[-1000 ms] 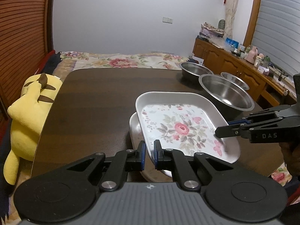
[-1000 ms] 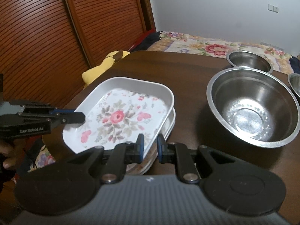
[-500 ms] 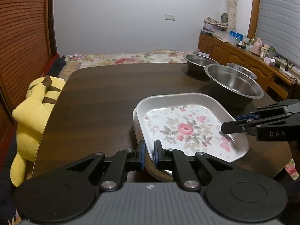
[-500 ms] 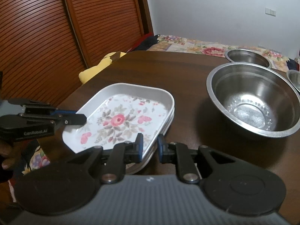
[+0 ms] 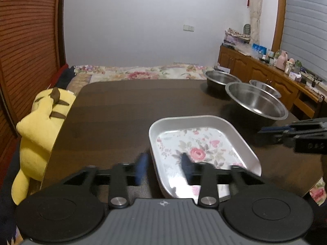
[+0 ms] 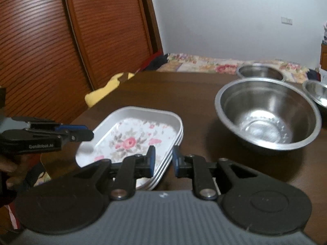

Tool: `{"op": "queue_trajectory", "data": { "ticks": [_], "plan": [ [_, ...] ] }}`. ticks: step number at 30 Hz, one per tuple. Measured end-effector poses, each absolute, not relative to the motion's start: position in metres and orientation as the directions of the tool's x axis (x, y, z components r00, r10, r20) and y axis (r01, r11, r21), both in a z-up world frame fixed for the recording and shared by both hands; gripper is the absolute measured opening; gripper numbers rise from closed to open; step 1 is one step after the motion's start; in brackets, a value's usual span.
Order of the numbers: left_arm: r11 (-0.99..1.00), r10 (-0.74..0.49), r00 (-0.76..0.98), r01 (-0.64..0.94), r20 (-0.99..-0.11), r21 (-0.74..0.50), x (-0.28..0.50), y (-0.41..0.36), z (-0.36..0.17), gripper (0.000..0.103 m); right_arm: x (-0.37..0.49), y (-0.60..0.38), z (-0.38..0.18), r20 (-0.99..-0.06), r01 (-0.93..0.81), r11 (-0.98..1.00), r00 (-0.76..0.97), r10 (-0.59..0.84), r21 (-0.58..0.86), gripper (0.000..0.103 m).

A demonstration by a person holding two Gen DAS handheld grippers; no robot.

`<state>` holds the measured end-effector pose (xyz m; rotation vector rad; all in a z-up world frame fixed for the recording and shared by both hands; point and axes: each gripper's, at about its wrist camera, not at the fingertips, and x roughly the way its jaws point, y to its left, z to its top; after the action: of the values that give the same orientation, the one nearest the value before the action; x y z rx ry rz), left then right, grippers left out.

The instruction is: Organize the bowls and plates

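A floral tray (image 5: 202,149) lies on top of a stack of trays (image 6: 173,149) on the dark table (image 5: 122,106). My left gripper (image 5: 163,166) is at the tray's near left rim. Its jaws are opening and blurred. The rim stands between them, and the pads are clear of it. In the right wrist view the left gripper (image 6: 86,131) hovers over the tray's left end. My right gripper (image 6: 164,160) has its jaws a little apart at the stack's near corner, holding nothing. In the left wrist view the right gripper (image 5: 265,130) is just off the tray's right edge.
A large steel bowl (image 6: 267,112) stands right of the trays, with two smaller steel bowls (image 6: 261,72) (image 6: 316,92) behind it. A yellow plush toy (image 5: 40,122) leans at the table's left edge. A bed (image 5: 143,73) lies beyond the table and a wooden sideboard (image 5: 265,71) stands to the right.
The floral tray has come down from its tilt and now sits squarely on the stack. The left jaws have sprung apart off its rim. The right gripper has drawn back off the tray's right edge.
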<state>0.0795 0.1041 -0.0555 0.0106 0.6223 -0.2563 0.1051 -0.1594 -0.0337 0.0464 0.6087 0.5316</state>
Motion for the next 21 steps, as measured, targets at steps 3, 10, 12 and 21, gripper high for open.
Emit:
{"op": "queue_trajectory", "data": {
  "ticks": [3, 10, 12, 21],
  "plan": [
    [0.966, -0.242, 0.791, 0.251, -0.562, -0.063, 0.080, 0.101, -0.049, 0.056, 0.097, -0.174, -0.018, -0.495, -0.445, 0.878, 0.731, 0.470, 0.175, 0.020],
    [0.963, -0.255, 0.823, 0.265, -0.507, -0.055, 0.085, 0.086, -0.035, 0.084, 0.080, -0.210, 0.004, -0.436, -0.390, 0.915, 0.809, 0.395, 0.105, 0.021],
    [0.961, -0.260, 0.831, 0.274, -0.493, -0.044, 0.087, 0.077, -0.031, 0.094, 0.078, -0.220, 0.006, -0.419, -0.362, 0.928, 0.831, 0.365, 0.090, 0.021],
    [0.926, -0.348, 0.815, 0.376, -0.464, -0.034, 0.105, 0.028, -0.031, 0.096, 0.087, -0.257, -0.003, -0.380, -0.272, 0.958, 0.880, 0.285, 0.089, 0.042]
  ]
}}
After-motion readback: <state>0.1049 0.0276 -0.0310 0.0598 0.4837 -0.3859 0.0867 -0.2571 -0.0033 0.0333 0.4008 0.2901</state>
